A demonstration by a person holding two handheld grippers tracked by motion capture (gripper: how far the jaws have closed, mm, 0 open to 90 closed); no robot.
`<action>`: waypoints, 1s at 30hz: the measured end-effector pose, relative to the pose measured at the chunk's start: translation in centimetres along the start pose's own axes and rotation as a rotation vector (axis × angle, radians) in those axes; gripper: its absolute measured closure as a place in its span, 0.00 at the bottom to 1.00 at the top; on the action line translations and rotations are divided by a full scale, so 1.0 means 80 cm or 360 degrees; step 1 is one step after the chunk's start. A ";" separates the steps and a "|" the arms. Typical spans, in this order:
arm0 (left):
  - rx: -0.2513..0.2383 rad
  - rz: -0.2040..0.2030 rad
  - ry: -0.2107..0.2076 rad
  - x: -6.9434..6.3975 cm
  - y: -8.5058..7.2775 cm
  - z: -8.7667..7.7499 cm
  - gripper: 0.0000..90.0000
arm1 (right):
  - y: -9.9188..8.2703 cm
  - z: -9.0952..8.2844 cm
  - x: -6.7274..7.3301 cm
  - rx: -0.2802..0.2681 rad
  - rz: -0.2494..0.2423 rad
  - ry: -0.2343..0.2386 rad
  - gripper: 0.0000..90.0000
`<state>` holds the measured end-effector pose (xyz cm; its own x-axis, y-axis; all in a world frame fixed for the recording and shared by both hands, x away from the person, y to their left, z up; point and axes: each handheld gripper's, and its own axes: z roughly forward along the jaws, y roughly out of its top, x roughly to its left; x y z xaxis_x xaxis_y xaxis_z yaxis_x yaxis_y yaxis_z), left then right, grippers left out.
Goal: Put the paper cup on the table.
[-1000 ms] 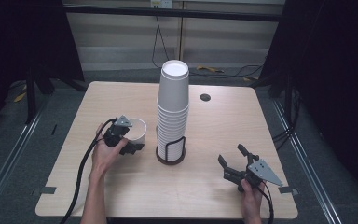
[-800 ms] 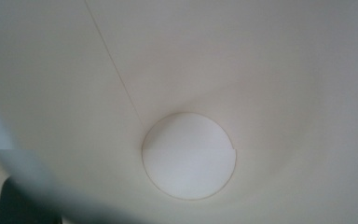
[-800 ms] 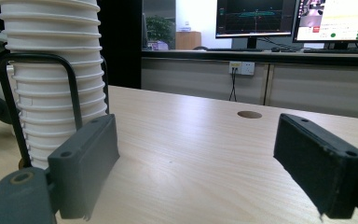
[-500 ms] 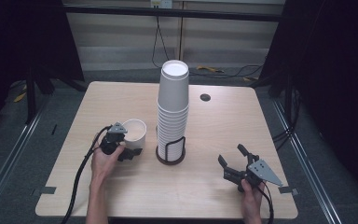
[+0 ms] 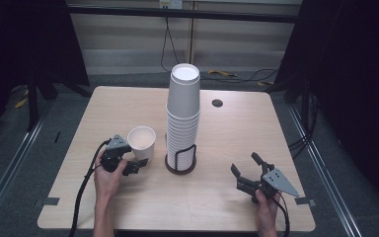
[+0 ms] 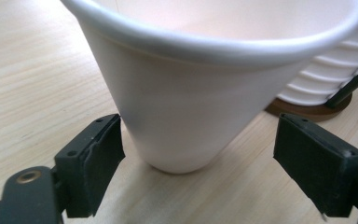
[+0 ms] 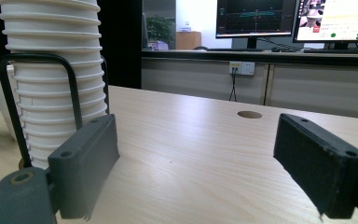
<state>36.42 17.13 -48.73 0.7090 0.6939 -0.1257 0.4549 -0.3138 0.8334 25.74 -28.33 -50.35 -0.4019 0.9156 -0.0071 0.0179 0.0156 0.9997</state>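
Left gripper point(image 5: 129, 161) fingers spread around upright cup point(image 5: 141, 142) left of stack point(image 5: 182, 116) on counter point(image 5: 256, 133), right gripper point(image 5: 249, 174) open, idle; risks tipping light cup if closing off-centre.

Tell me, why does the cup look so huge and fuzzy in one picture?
In the left gripper view the single cup sits right against the lens, so its rim blurs and bulges; the high view shows the single cup small and sharp; the right gripper view's far monitors glow brightly.

Both the left gripper point(image 5: 132, 159) and right gripper point(image 5: 245, 170) hover low, fingers spread wide.
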 end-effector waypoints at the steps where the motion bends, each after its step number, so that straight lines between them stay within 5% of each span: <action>1: -0.0016 0.0009 0.0014 -0.003 0.000 -0.004 0.17 | 0.000 0.000 0.000 0.0000 0.0001 -0.0002 0.15; 9: -0.0156 -0.0044 0.0080 -0.018 -0.018 -0.018 0.17 | 0.000 0.000 0.000 -0.0004 -0.0001 0.0005 0.15; 12: -0.0256 -0.0094 0.0041 -0.020 -0.029 -0.027 0.17 | 0.000 0.000 0.000 -0.0004 -0.0001 0.0005 0.15; 16: -0.0384 -0.0096 0.0119 -0.033 -0.037 -0.033 0.17 | 0.000 0.000 0.000 -0.0004 0.0000 0.0006 0.15; 19: -0.0474 -0.0136 0.0071 -0.043 -0.040 -0.033 0.17 | 0.000 0.000 0.000 -0.0003 0.0000 0.0005 0.15; 20: -0.0510 -0.0129 0.0049 -0.048 -0.041 -0.033 0.17 | 0.000 0.000 0.000 -0.0004 -0.0001 0.0006 0.15; 22: -0.0493 -0.0044 0.0108 -0.061 -0.040 -0.029 0.17 | 0.000 0.000 0.000 -0.0004 0.0000 0.0006 0.15; 24: -0.0506 -0.0004 0.0037 -0.070 -0.038 -0.024 0.17 | 0.000 0.000 0.000 -0.0004 -0.0001 0.0005 0.15; 26: -0.0472 0.0110 0.0121 -0.084 -0.036 -0.019 0.17 | 0.000 0.000 0.000 -0.0003 0.0000 0.0005 0.15; 28: -0.0523 0.0083 0.0017 -0.093 -0.036 -0.014 0.17 | 0.000 0.000 0.000 -0.0004 0.0000 0.0005 0.15; 30: -0.0542 0.0143 0.0037 -0.105 -0.035 -0.010 0.17 | 0.000 0.000 0.000 -0.0003 0.0001 0.0006 0.15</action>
<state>28.79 12.70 -49.59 0.7238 0.6892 -0.0350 0.1830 -0.1428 0.9727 25.73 -28.33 -50.35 -0.4052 0.9142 -0.0066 0.0162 0.0144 0.9998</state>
